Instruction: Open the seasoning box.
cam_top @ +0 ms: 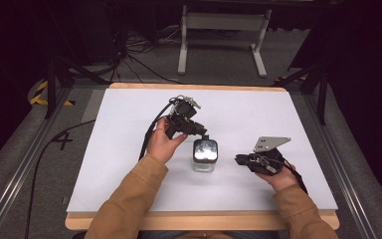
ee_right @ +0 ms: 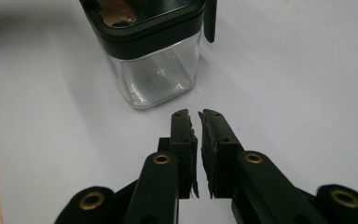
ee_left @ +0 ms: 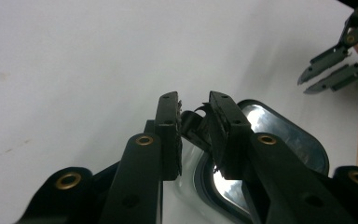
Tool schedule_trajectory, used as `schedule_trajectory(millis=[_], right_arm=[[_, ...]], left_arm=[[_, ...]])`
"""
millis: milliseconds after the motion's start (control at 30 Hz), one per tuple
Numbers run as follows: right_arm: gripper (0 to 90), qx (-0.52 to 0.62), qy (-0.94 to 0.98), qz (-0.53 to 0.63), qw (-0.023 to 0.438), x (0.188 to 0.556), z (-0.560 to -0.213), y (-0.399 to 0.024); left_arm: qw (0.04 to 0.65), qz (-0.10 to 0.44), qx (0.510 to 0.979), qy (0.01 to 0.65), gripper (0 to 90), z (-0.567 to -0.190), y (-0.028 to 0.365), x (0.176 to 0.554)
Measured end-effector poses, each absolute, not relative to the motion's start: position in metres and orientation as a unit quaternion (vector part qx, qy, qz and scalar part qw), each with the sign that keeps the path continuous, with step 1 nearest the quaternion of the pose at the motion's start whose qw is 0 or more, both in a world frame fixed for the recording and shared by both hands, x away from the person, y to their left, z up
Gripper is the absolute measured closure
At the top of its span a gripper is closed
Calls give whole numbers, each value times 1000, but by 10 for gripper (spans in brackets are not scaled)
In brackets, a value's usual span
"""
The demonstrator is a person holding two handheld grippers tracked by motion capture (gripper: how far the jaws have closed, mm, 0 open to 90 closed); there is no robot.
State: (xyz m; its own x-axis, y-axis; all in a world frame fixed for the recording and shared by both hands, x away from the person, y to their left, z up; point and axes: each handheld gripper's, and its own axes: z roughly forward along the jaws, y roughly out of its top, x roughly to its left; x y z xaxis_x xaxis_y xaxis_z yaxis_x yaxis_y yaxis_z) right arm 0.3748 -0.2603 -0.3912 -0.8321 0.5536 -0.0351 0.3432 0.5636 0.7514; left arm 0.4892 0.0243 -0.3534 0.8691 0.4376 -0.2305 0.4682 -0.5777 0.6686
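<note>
Left gripper view: the left gripper [ee_left: 193, 109] has its jaws clamped on a small black tab [ee_left: 192, 122] at the rim of the black lid [ee_left: 303, 144] of a square clear glass jar [ee_left: 186, 186]. The lid's inset panel is shiny and reflective. Beyond, at upper right, the right gripper [ee_left: 310, 77] hangs over the white table [ee_left: 74, 56], its jaws nearly together.

Right gripper view: the right gripper [ee_right: 198, 114] has its jaws almost closed on nothing, a thin slit between the worn pads [ee_right: 208, 154]. It points at the jar [ee_right: 156, 70], which stands upright just ahead on the table [ee_right: 298, 70], apart from the jaws.

High view: the jar [cam_top: 204, 155] stands near the table's [cam_top: 129, 149] middle, between the two hands. The left gripper [cam_top: 203, 136] reaches its far edge from the left; the right gripper [cam_top: 238, 159], bearing a grey three-cornered plate [cam_top: 270, 143], lies near its right side. Both forearms wear tan sleeves [cam_top: 129, 199].
</note>
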Motion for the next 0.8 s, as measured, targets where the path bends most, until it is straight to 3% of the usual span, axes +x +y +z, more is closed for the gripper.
schedule_trajectory(millis=[800], right_arm=[[820, 259, 872, 393, 136, 371, -390, -263]], left_arm=[[387, -39, 886, 252, 839, -355, 16, 490]])
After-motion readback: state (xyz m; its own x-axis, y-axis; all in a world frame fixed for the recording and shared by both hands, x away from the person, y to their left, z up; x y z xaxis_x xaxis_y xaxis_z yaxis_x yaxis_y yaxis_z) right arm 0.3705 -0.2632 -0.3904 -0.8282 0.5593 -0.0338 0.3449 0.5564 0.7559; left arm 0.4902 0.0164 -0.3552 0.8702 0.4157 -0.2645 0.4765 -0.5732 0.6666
